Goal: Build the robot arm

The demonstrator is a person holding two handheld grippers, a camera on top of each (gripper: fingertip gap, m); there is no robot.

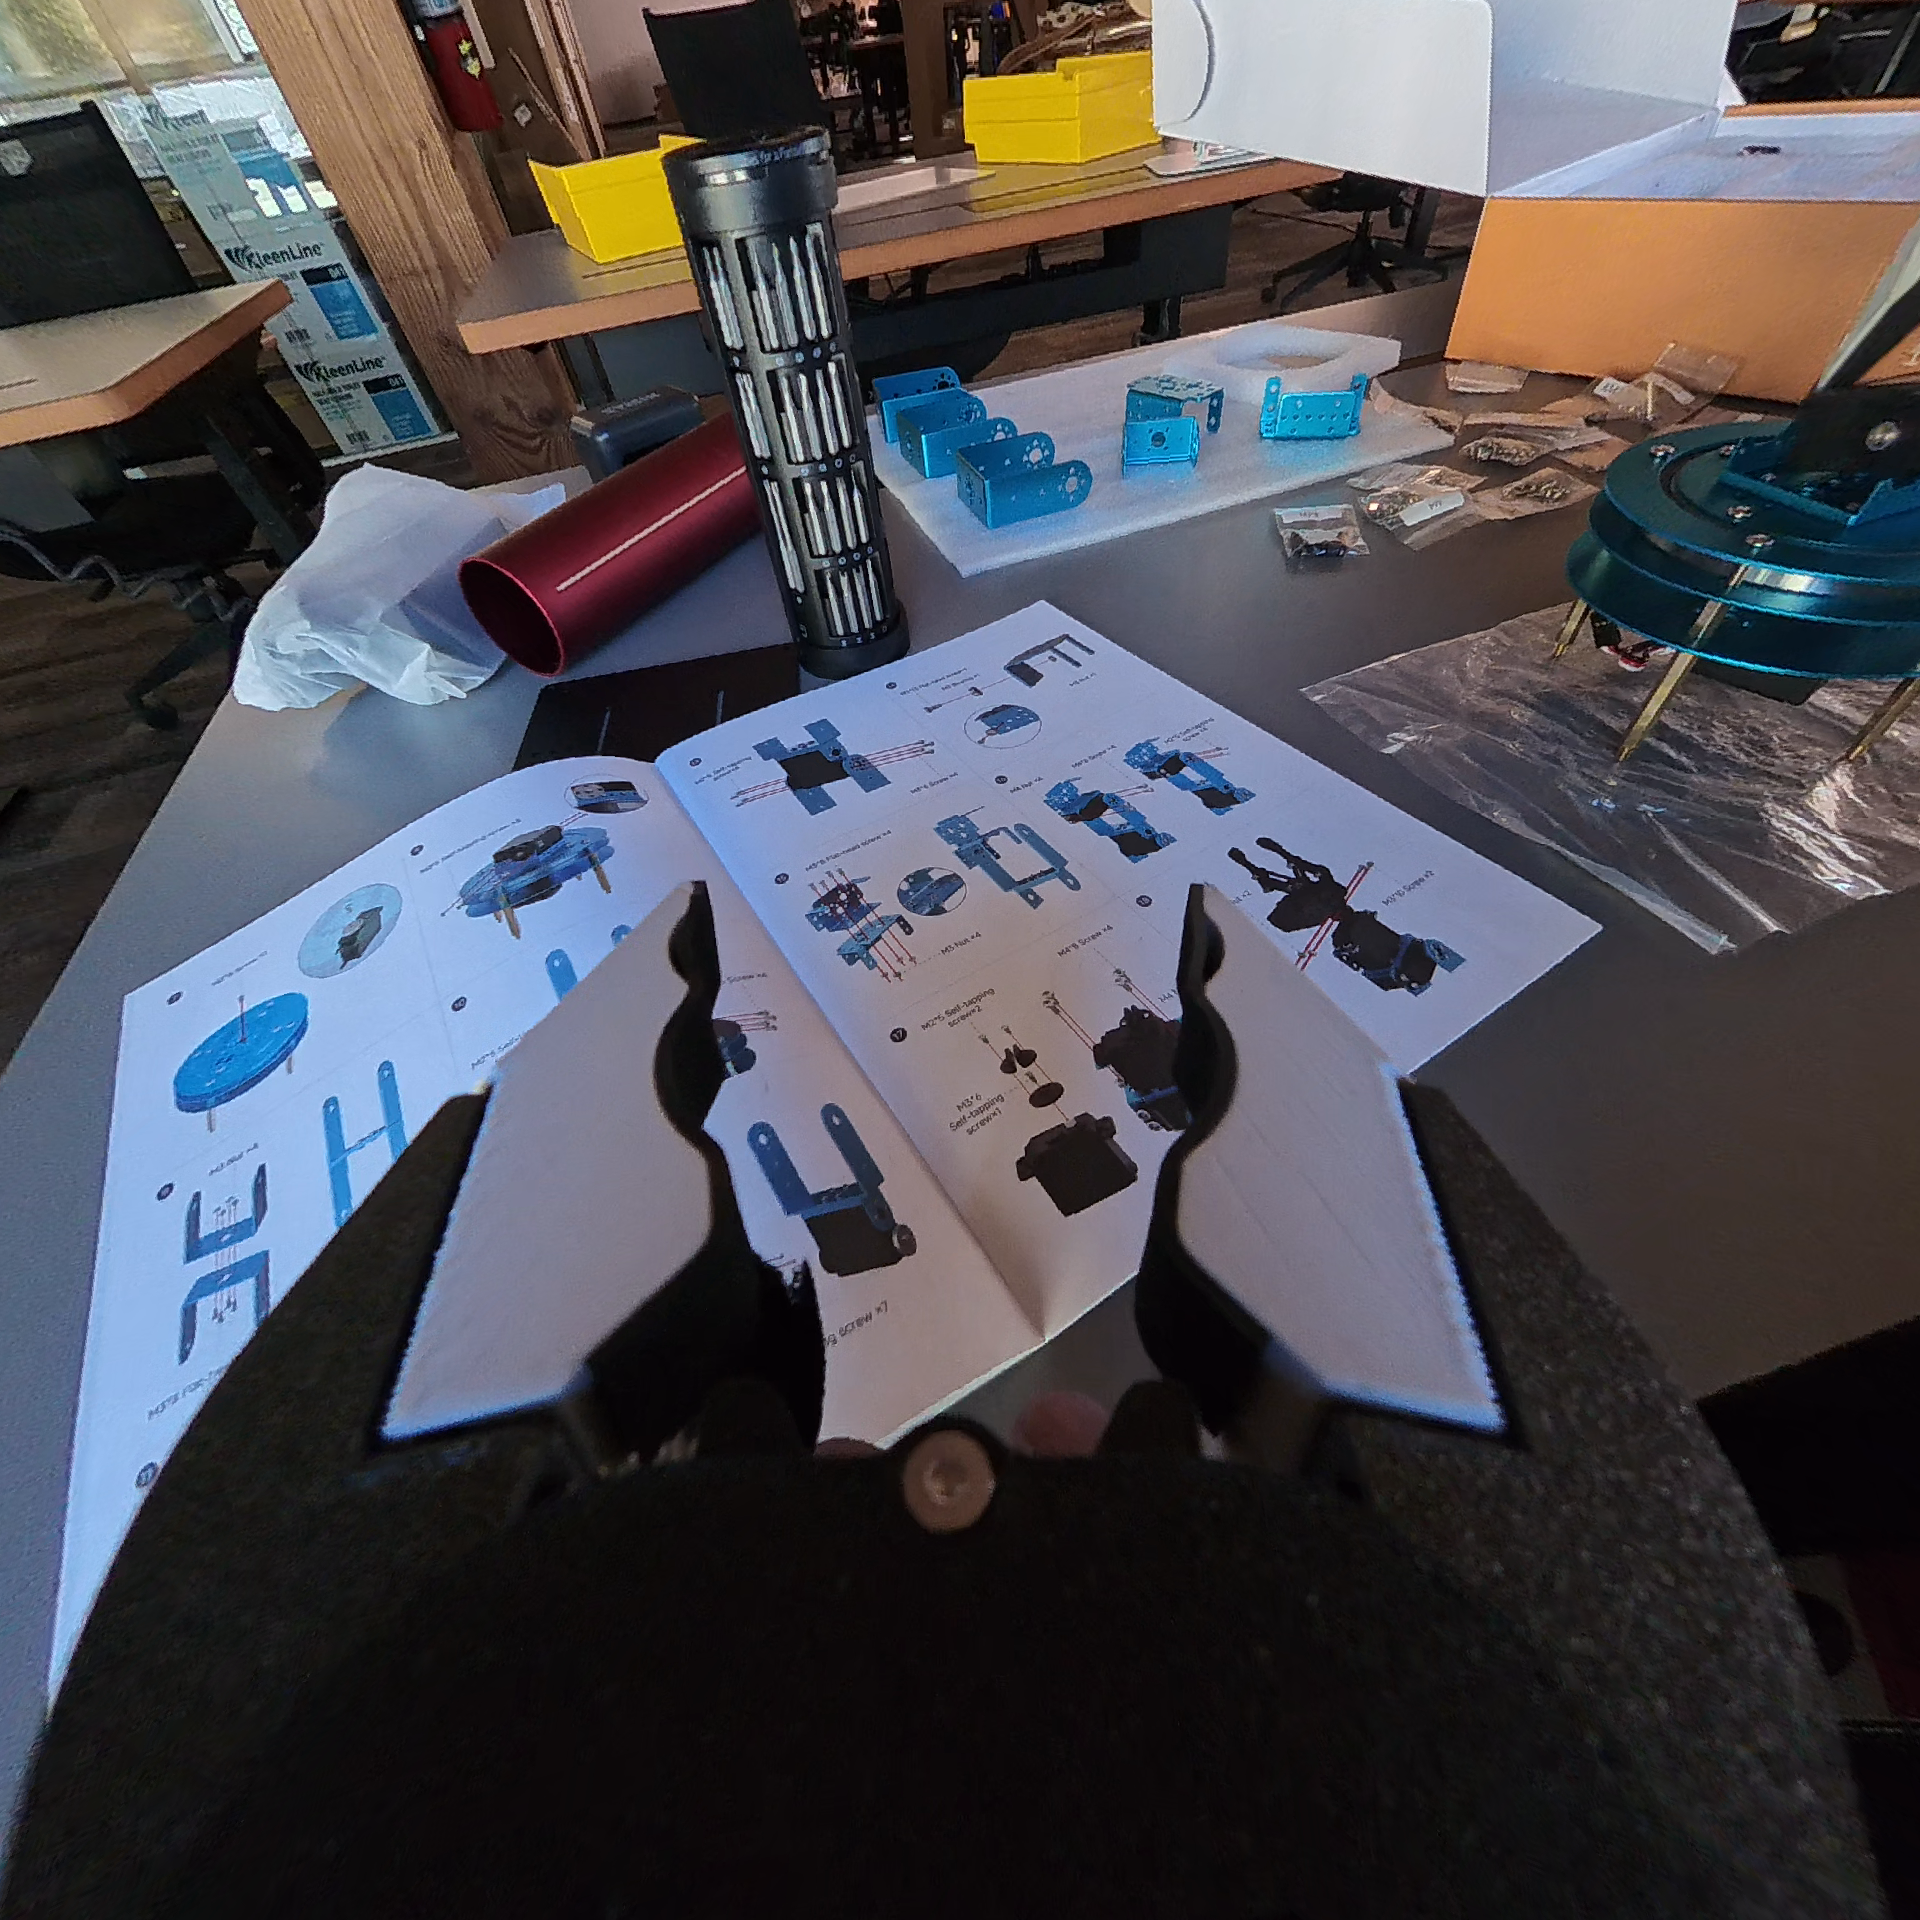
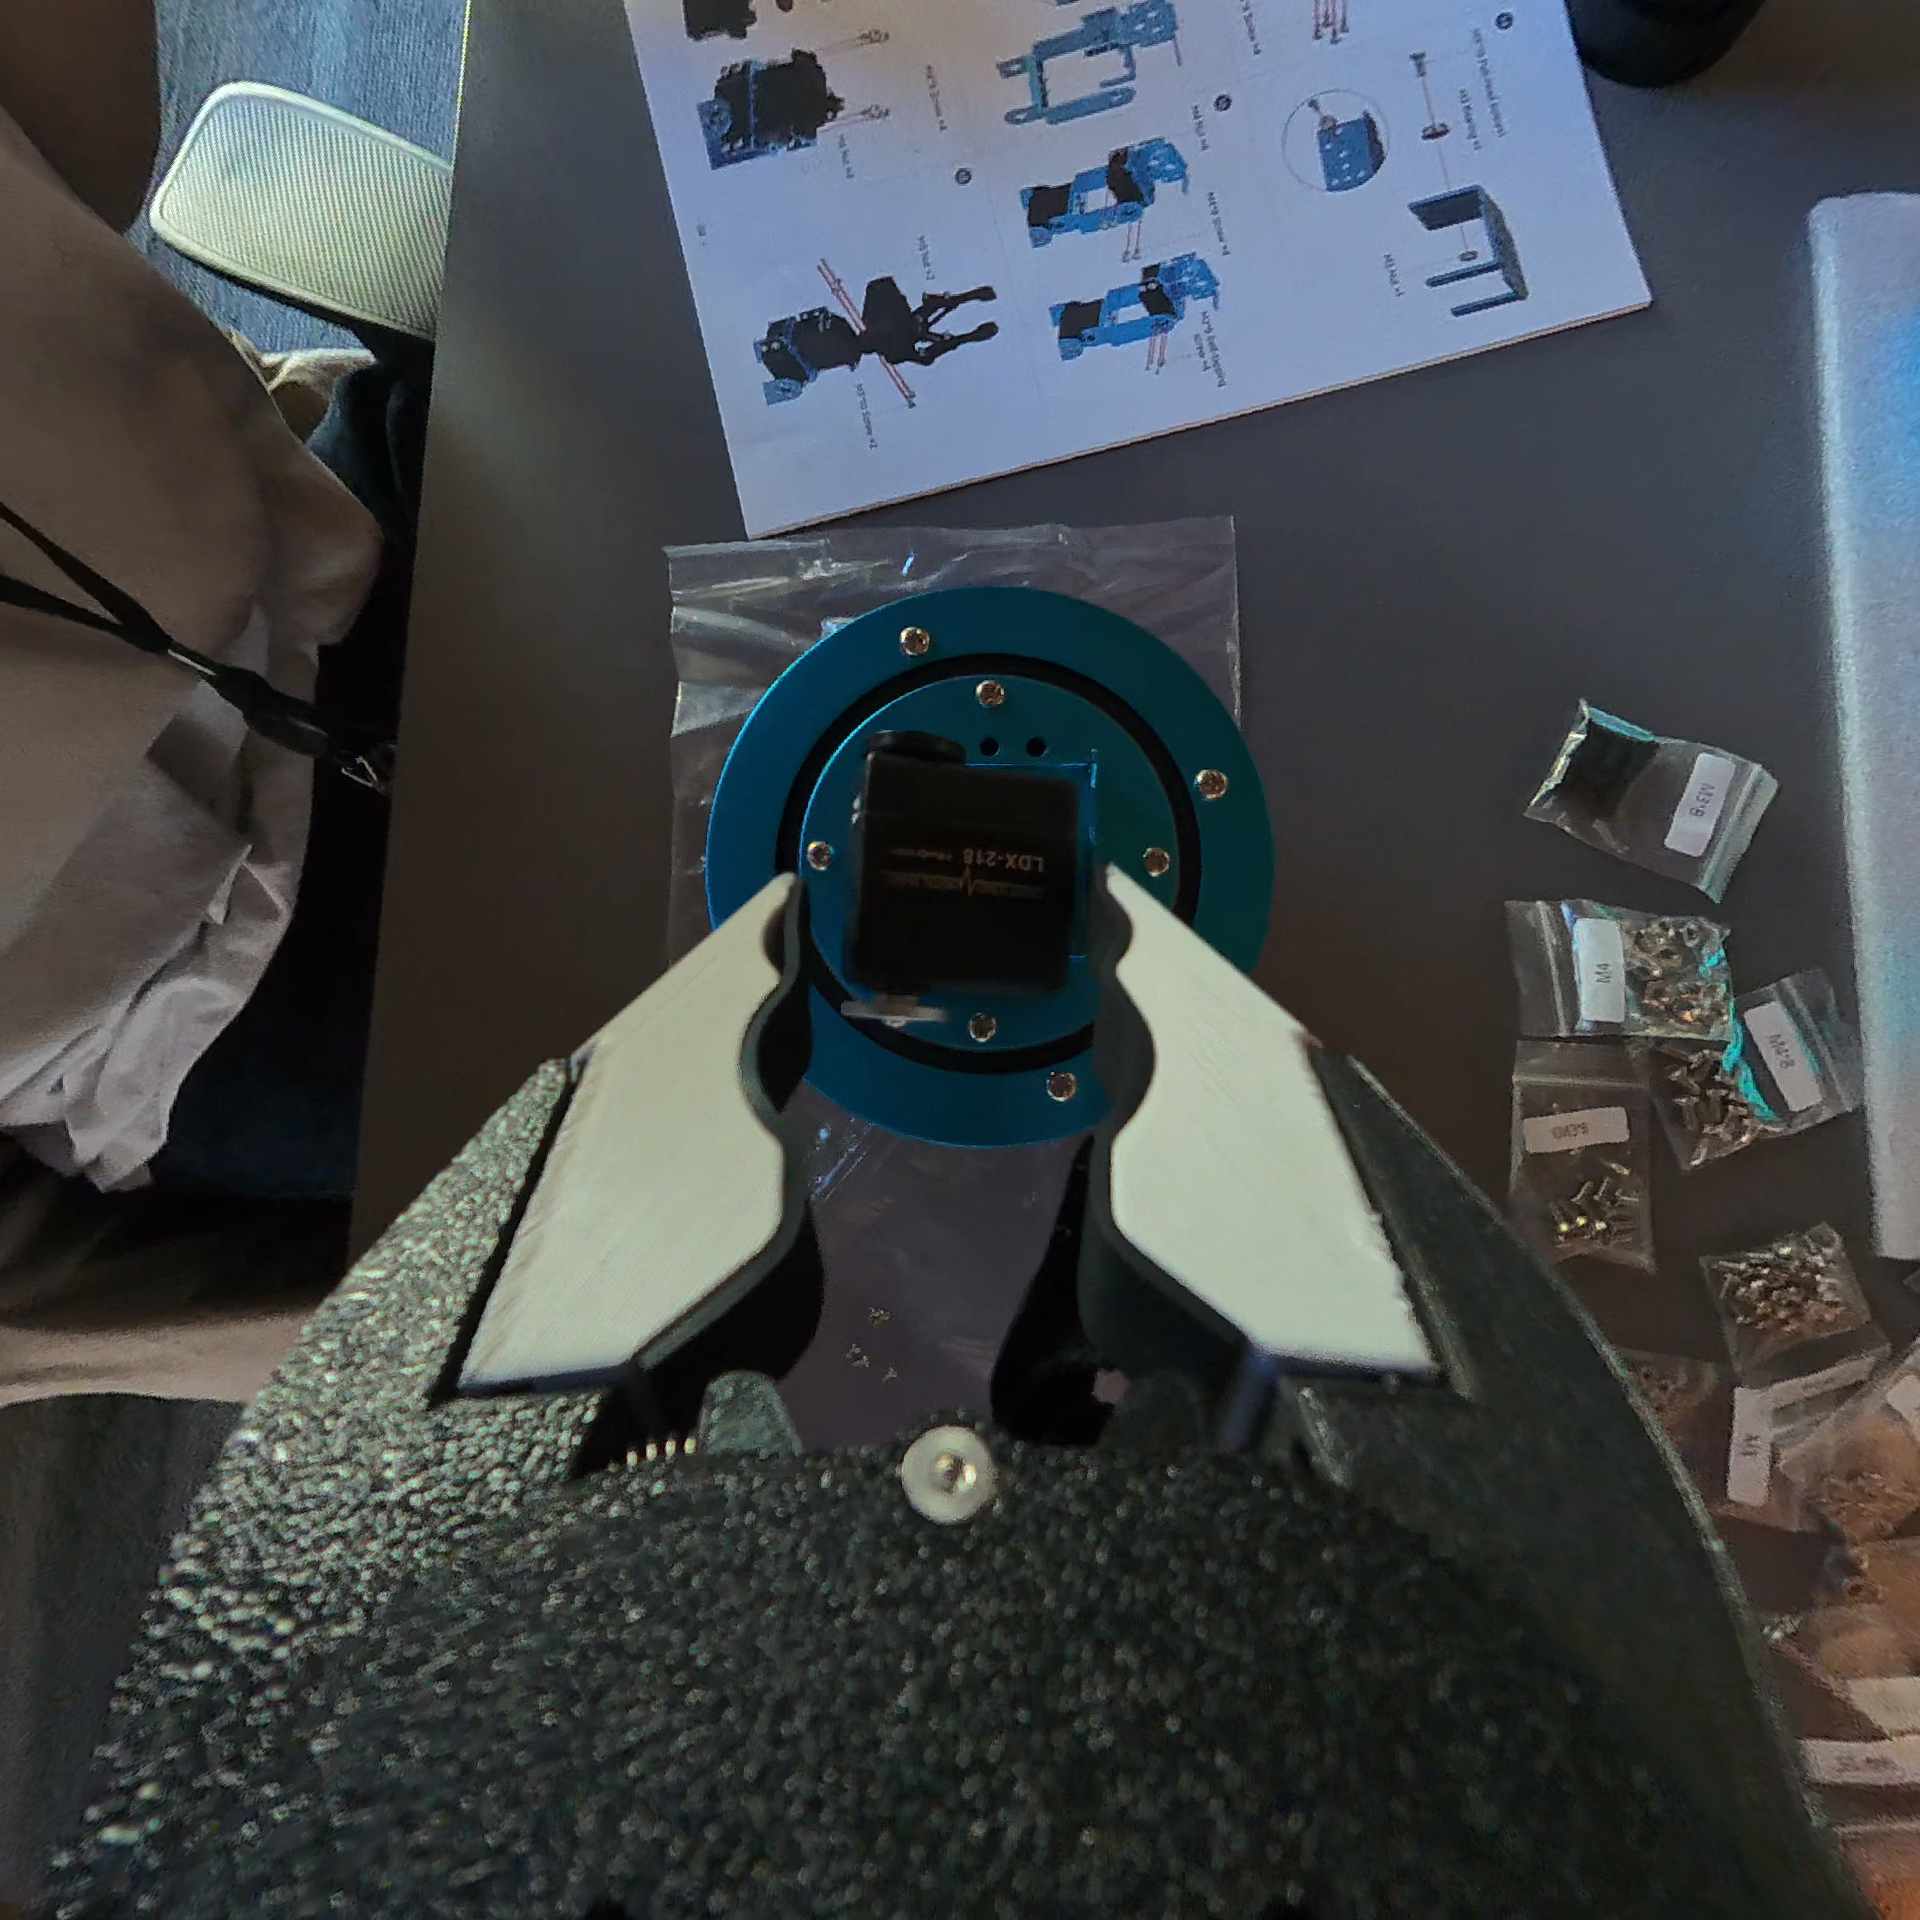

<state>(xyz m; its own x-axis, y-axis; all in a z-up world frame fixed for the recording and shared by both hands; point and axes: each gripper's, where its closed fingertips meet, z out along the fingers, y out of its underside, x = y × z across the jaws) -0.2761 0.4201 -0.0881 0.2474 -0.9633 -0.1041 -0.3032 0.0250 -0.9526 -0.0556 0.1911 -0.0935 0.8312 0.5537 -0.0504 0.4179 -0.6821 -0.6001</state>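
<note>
My left gripper is open and empty, hovering low over an open instruction booklet on the grey table. My right gripper points straight down over a round blue base. A black servo block stands on the base, and my open fingers straddle it with small gaps on both sides. The base stands on brass legs on a clear plastic bag. It also shows at the right of the left wrist view.
A black bit holder stands upright behind the booklet, with a red tube lying beside it. Blue brackets lie on white foam. Small bags of screws lie right of the base. A cardboard box stands at the back right. A person's clothing is at the table's left edge. My right fingertips sit around 35 cm from my left ones.
</note>
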